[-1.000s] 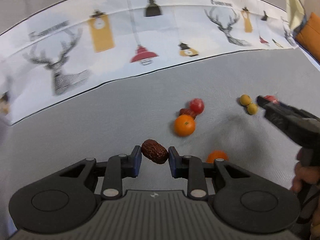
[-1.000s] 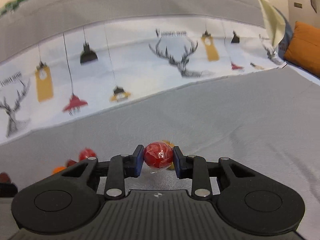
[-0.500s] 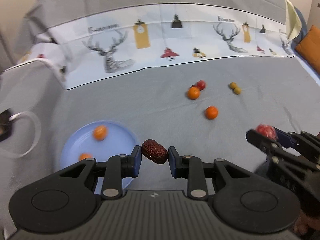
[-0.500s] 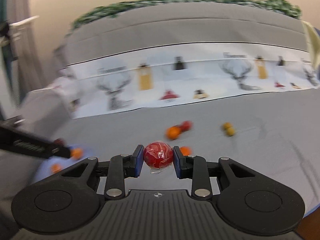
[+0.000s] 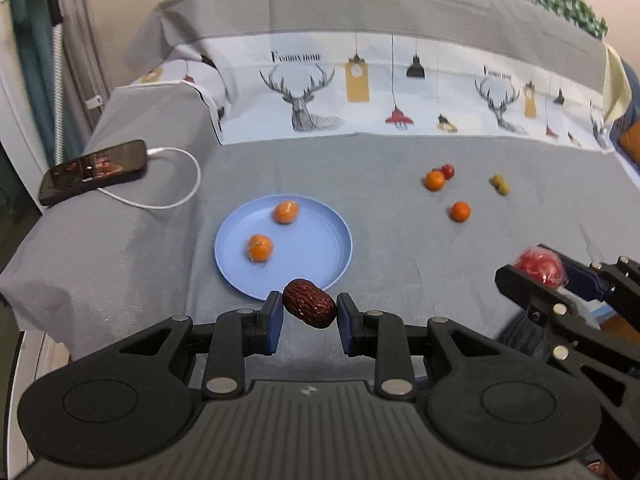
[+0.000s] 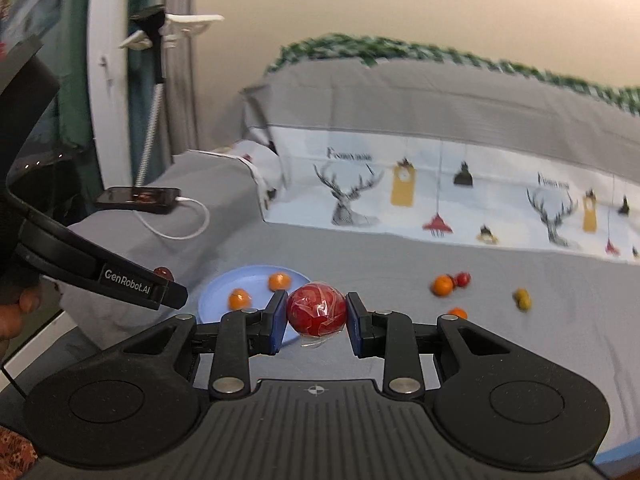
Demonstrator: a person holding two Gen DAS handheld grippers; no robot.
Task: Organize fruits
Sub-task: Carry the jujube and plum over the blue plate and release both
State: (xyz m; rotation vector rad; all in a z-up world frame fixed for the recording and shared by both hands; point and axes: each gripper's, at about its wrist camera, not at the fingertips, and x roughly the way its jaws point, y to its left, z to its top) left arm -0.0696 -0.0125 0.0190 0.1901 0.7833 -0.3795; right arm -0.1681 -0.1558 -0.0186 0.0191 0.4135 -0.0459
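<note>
My left gripper (image 5: 309,313) is shut on a wrinkled dark red date (image 5: 309,307), held just above the near rim of a blue plate (image 5: 320,252). Two wrapped oranges (image 5: 286,212) (image 5: 260,247) lie on that plate. My right gripper (image 6: 316,314) is shut on a red fruit in clear wrap (image 6: 316,308); the left wrist view has that red fruit (image 5: 538,266) at the right, off the plate. Loose on the grey cloth to the right lie two oranges (image 5: 434,180) (image 5: 460,211), a small red fruit (image 5: 448,171) and two olive-green fruits (image 5: 500,184).
A phone (image 5: 94,170) on a white charging cable (image 5: 176,200) rests on the grey-covered sofa arm at the left. The printed deer cloth (image 5: 360,92) covers the backrest. A person's hand (image 6: 18,312) holds the left gripper's handle.
Both grippers have swung left and risen, away from the loose fruit pile toward the blue plate, which has come into view. Each keeps hold of its fruit.
</note>
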